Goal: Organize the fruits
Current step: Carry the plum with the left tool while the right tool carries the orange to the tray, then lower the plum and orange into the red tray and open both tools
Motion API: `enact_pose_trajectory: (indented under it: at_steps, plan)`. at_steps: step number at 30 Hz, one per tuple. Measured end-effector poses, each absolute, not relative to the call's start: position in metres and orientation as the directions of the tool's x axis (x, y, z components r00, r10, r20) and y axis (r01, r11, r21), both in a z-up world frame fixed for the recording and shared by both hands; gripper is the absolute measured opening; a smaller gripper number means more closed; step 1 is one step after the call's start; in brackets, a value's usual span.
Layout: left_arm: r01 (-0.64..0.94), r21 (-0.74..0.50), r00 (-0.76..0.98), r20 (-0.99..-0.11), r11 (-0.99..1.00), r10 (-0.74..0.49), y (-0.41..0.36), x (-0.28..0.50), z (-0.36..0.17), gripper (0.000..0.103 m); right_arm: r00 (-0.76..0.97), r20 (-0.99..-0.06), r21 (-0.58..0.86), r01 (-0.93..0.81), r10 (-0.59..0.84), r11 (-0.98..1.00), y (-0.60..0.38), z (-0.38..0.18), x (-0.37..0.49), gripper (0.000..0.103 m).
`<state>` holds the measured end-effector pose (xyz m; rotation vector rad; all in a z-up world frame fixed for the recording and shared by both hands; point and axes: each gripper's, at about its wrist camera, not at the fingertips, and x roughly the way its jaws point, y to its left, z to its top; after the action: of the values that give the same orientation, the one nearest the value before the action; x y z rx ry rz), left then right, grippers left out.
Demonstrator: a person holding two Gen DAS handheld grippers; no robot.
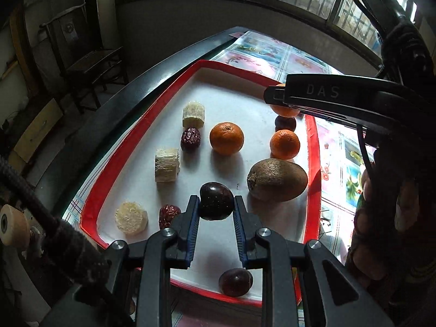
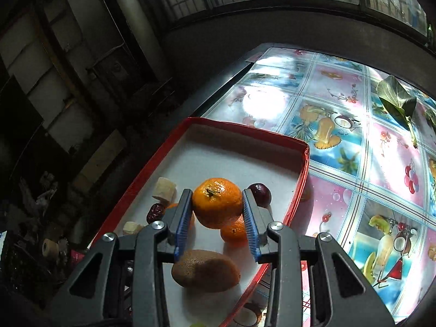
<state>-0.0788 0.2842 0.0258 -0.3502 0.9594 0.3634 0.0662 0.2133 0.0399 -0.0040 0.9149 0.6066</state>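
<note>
In the left wrist view, the left gripper (image 1: 216, 204) has its blue-padded fingers clamped on a dark purple round plum (image 1: 216, 201), held above the white floor of the shallow red-rimmed tray (image 1: 120, 163). All places here are given from that tray. Inside it lie a loose orange mandarin (image 1: 226, 138) near the middle, a second mandarin (image 1: 284, 144) and a brown oval kiwi (image 1: 277, 179) along the right rim, the kiwi's long axis running across the tray. Three pale cut cylinder pieces and two wrinkled red dates (image 1: 190, 139) sit along the left rim. Another dark plum (image 1: 235, 282) rests at the near rim, under the left gripper. The far half of the tray floor is bare, so that looks like the free room for setting fruit down.

In the right wrist view, the right gripper (image 2: 216, 203) is closed on an orange mandarin with a green stem scar (image 2: 216, 201), carried above the tray's right side. A small dark plum (image 2: 260, 194) sits just beyond its right finger, another mandarin (image 2: 234, 230) below the held one, and the kiwi (image 2: 205, 270) nearest the camera. The tray's right rim (image 2: 305, 163) is close beside, with the glossy fruit-patterned tablecloth (image 2: 340, 150) outside it. Any lowering on this side is crowded; I judge the bare far corner the safer drop, and the right gripper is the nearer one to it.
</note>
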Motion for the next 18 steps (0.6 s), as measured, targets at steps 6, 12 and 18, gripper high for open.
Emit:
enact_pose_trajectory:
  at_steps: [6,12,18]
  plan:
    - [-0.446,-0.122,0.505,-0.852,0.887,0.136,0.287,-0.073,0.016,0.023,0.425,-0.79,0.197,-0.508,0.443,0.839,0.238,0.022,0.087,0.038]
    - [-0.442,-0.108,0.481,-0.866,0.891,0.134,0.283,-0.067,0.005,0.024,0.387,-0.835,0.149,-0.526,0.392,0.837,0.251,0.004,0.097,0.038]
    - [-0.451,-0.093,0.486,-0.86,0.888,0.157,0.28,-0.07,0.009,0.046,0.379,-0.843,0.136,-0.537,0.382,0.833,0.256,-0.001,0.096,0.04]
